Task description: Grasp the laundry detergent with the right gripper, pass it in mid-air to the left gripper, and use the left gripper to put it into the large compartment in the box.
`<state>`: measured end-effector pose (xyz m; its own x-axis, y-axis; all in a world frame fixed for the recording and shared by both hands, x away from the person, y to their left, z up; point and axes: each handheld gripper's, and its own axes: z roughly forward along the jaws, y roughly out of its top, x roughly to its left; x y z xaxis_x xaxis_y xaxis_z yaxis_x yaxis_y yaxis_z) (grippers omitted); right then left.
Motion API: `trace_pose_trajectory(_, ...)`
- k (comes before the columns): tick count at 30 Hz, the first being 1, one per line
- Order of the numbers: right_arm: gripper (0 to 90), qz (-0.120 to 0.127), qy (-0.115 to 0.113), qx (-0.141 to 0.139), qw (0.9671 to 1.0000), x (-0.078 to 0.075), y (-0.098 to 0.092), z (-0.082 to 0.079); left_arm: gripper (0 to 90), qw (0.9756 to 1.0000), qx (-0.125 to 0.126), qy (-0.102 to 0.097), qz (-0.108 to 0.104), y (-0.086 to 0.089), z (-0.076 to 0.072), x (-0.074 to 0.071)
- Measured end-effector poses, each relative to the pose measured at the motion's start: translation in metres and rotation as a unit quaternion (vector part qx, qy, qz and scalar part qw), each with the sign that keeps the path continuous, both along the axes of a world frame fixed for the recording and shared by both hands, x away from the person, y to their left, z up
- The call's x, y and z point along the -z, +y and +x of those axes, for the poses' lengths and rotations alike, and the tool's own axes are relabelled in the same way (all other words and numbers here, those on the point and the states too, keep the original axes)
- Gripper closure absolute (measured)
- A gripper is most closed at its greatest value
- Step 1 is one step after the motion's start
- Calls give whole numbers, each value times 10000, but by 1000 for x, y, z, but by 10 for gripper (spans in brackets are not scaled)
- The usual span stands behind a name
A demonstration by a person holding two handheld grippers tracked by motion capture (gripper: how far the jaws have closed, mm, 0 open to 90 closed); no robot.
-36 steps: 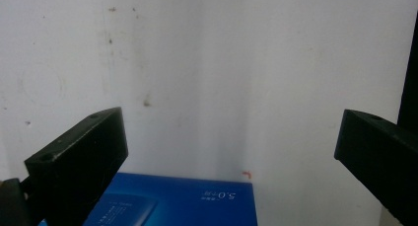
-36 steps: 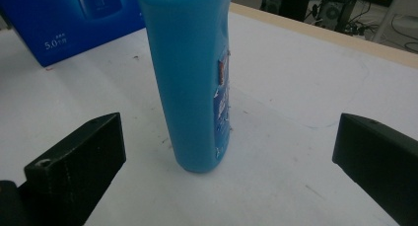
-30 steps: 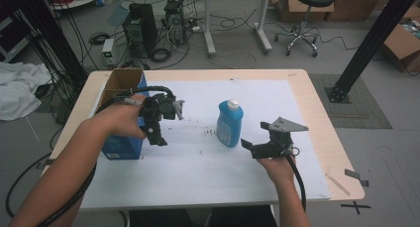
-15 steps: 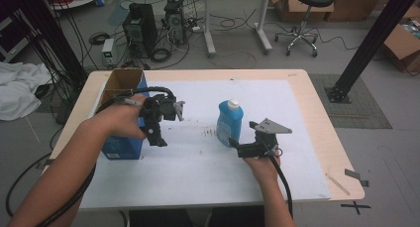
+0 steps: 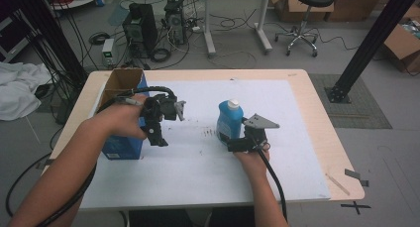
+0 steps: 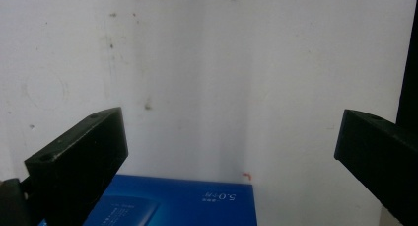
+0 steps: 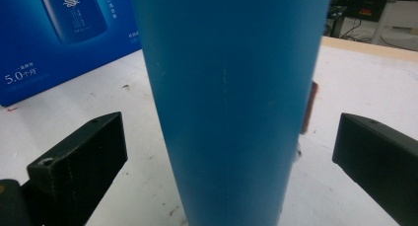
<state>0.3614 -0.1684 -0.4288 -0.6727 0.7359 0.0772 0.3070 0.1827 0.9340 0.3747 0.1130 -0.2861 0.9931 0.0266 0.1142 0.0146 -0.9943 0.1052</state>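
Right gripper [image 7: 229, 152] spread wide around an upright blue bottle [image 7: 231, 97], not yet pinching.

The bottle is smooth, deep blue, tapering downward, with a white cap [image 5: 233, 104]; it stands centre-right in the high view on the white sheet [image 5: 297, 138]. The left gripper [image 6: 229, 152], also spread, empty, hovers centre-left above the blue carton [image 5: 121, 146] with the open cardboard top.

The blue bottle [image 7: 231, 102] looks like smooth, faintly glossy plastic, the blue box [image 5: 121, 146] printed glossy cardboard, and the scuffed white sheet [image 5: 208, 162] covers a pale wooden bench [image 5: 341, 157].
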Motion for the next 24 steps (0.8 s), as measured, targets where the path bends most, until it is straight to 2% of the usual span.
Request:
trace_pose_trajectory(8, 0, 1, -16, 13, 10000, 1, 6, 4, 1, 10000, -20, 27, -2, 0, 1, 2)
trace_pose_trajectory(16, 0, -26, -143, 192, 9997, 2, 12, 5, 1, 10000, -6, 15, 11, 0, 1, 2)
trace_pose_trajectory(24, 6, -29, -153, 199, 9997, 3, 15, 5, 1, 10000, -24, 6, 10, 2, 1, 3)
